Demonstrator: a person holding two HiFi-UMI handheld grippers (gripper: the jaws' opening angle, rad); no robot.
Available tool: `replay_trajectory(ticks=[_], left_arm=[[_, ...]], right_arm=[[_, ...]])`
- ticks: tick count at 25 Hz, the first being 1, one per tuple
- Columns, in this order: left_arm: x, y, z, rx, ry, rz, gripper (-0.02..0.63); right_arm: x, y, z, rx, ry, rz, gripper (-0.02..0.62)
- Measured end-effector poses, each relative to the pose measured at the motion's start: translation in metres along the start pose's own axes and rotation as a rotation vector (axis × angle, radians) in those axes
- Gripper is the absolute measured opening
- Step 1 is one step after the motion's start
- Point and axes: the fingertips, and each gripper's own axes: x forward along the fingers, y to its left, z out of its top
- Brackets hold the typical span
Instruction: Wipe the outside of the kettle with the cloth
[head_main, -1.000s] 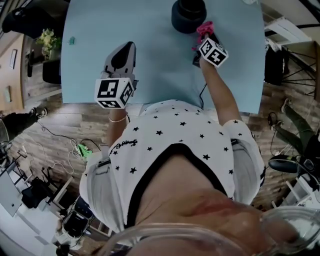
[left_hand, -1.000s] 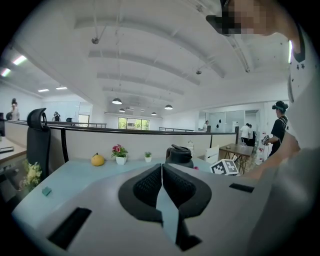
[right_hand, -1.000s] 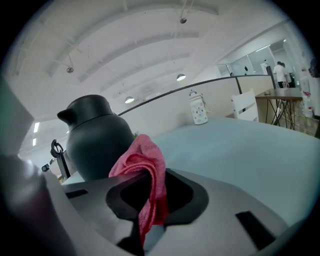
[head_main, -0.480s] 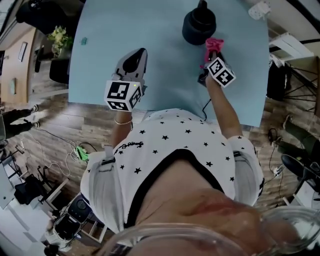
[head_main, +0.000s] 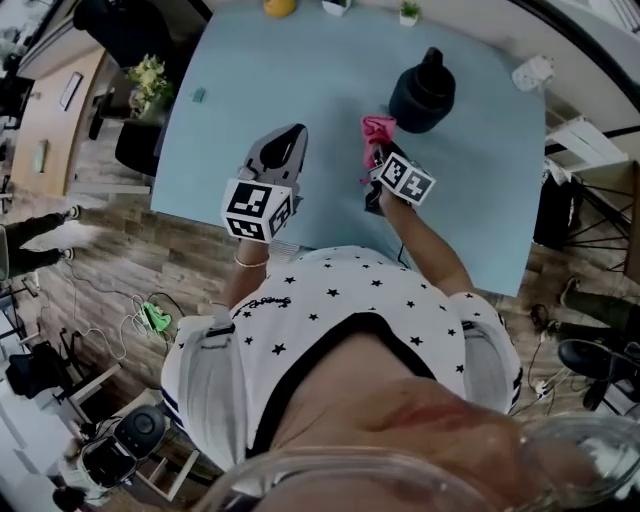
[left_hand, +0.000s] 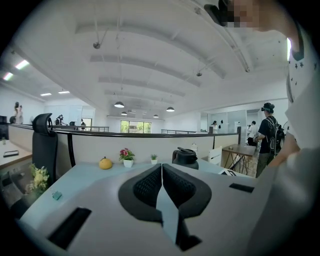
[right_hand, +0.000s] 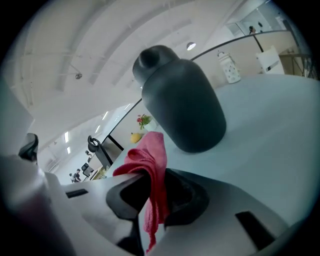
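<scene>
Kettle (head_main: 422, 97), dark and matte with its lid on, stands upright on the pale blue table (head_main: 300, 70), toward the far side at about 1 o'clock from the person. Right gripper (head_main: 373, 165) points at it from 7 o'clock; the jaws are clamped on a pink cloth (head_main: 377, 130), which bunches above the pads and hangs down between them in the right gripper view. The cloth sits just beside the kettle's lower wall. A thin strip of table seems to show between them from the head view, so no contact that I can confirm. Left gripper (head_main: 288, 140) hovers at 9 o'clock of the right one, well apart from the kettle, with its jaws pressed together on nothing. Judgement: the cloth is picked up and brought to the kettle, but wiping looks barely begun or not begun. The whole outside appears left to cover: near wall, the sides, then the far side, which probably means working round it.
</scene>
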Motion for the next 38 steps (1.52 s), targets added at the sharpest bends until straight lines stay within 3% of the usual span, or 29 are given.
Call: replay_trajectory(ticks=[11,17,31,38], left_arm=[[-0.038,0.050,-0.009,-0.037,0.018,0.113,0.029],[-0.027,0.038,-0.010,-0.033,0.017,0.072,0.029],[0.005,-0.005,-0.004,-0.004,0.018,-0.049,0.029],[0.013,-0.019,-0.001,0.004,0.009,-0.071,0.029]], right_arm=[[0.057,0.005,0.009,0.099,0.009,-0.072,0.066],[0.043,-0.014,0.016,0.169,-0.022,-0.108,0.067],[-0.003,-0.055,0.023,0.182,-0.055,-0.154,0.067],[-0.021,-0.079,0.031,0.194,-0.074,-0.185,0.067]])
